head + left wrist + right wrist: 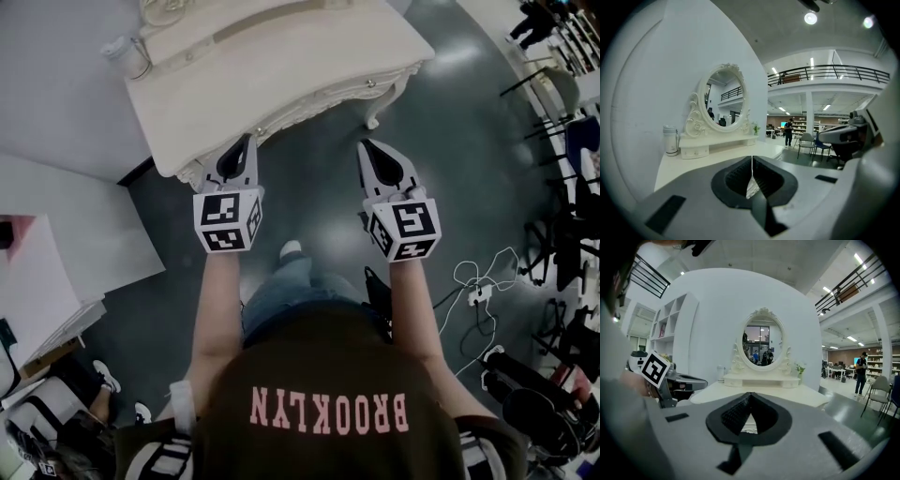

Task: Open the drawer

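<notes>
Your left claw (752, 164) is pinched tight with nothing in it. Your right claw (749, 397) is closed to a point too, equally empty. Both hang side by side just short of the front edge of the cream counter (281, 56), pointing at it and touching nothing.

The drawer is shut. A small knob (371, 83) shows on the carved front rail towards your right, and a row of little drawers (696, 151) sits under the oval mirror (761, 345). Which one you want I can't tell from here.

Now the risks. With the claws shut like this, you'd only poke the front and jolt the whole counter, so spread one claw before you reach the knob. That knob is small and rounded, and a shallow or off-centre grip could slip off it. An angled pull could bind the drawer.

As for containers, a white lidded flask (671, 139) stands at the counter's back left corner beside the mirror base, its contents hidden. A hard bump could topple it.
</notes>
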`<state>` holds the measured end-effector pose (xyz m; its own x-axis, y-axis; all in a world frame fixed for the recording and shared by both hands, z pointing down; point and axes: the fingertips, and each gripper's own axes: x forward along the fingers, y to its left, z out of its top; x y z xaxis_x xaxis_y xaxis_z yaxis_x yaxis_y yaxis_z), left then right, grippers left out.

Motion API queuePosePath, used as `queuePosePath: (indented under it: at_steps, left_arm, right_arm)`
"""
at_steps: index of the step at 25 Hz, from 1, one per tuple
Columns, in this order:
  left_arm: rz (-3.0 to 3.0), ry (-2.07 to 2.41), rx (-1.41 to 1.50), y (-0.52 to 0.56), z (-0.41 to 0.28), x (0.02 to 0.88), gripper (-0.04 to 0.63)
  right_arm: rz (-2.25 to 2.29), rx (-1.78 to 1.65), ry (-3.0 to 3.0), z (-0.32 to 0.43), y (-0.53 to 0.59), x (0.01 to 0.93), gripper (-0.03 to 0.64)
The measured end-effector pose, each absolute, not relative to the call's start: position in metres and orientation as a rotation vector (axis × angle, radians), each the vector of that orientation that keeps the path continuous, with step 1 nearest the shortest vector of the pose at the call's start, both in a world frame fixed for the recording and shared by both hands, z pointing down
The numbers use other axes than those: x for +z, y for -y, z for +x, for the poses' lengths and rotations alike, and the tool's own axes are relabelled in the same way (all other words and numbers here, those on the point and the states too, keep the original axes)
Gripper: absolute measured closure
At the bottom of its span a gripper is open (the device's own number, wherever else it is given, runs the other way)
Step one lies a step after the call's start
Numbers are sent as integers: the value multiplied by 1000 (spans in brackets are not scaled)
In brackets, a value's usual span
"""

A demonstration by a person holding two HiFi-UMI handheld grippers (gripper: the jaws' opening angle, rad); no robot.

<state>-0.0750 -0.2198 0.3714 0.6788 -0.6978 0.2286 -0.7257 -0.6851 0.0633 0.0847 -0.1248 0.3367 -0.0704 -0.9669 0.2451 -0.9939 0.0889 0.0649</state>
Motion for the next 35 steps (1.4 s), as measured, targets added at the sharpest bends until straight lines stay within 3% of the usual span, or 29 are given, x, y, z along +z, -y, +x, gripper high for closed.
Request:
queuePosePath:
  at_steps: [16, 35]
  left_arm:
    - [2620, 1279, 377, 273, -60, 407, 588]
    - [2194, 1598, 362, 317, -38, 475, 586]
  right_arm:
    - [1880, 308, 2188, 113, 195, 376, 620]
    - [1431, 447, 2347, 161, 314, 430, 620]
